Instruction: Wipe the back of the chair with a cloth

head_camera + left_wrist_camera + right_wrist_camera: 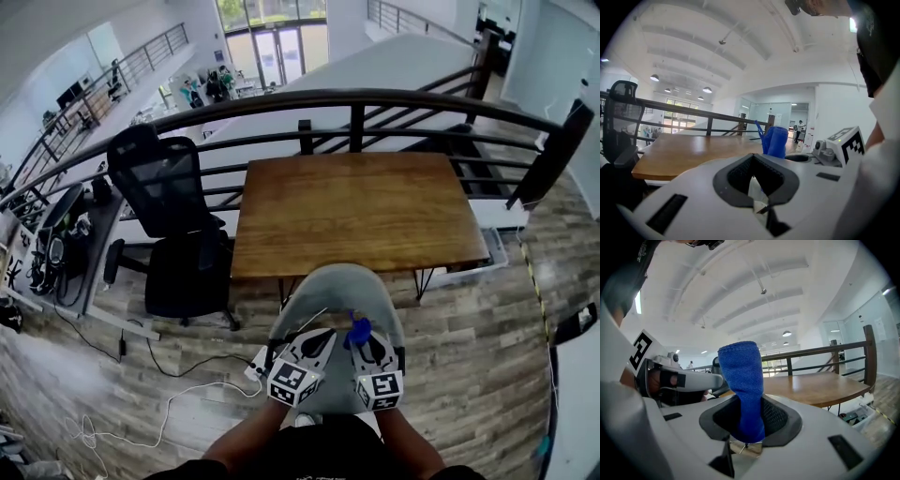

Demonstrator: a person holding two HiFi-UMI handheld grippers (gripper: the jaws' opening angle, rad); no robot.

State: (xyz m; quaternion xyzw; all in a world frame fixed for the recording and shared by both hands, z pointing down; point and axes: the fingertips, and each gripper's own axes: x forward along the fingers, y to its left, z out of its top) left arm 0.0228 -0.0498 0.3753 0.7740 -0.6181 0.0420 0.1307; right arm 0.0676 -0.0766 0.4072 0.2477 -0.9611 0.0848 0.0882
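1. Blue cloth (pixel 357 330) is clamped in the right gripper (pixel 366 343). In the right gripper view the jaws press on its lower end (pixel 743 390), and the rest stands up as a rolled column above them.
2. Left gripper (pixel 319 339): in its own view the jaws (pixel 759 187) are drawn together with nothing gripped. A pale sliver shows in the narrow gap, and I cannot tell what it is.
3. Both grippers are held side by side, close together, over the grey chair (pixel 337 286). Its back faces the person and its front is pushed in at the near edge of the wooden table (pixel 356 211).
4. From the head view, the cloth sits above the top part of the chair back. No view settles whether it touches the chair.
5. The left gripper view shows the cloth (pixel 776 141) just to its right, with the right gripper's marker cube (pixel 846 145) beyond it.
6. A black office chair (pixel 173 216) stands left of the table, well apart from the grey chair.
7. A dark railing (pixel 356 98) curves behind the table.
8. A white cable (pixel 178 394) lies looped on the wood floor, left of the person.
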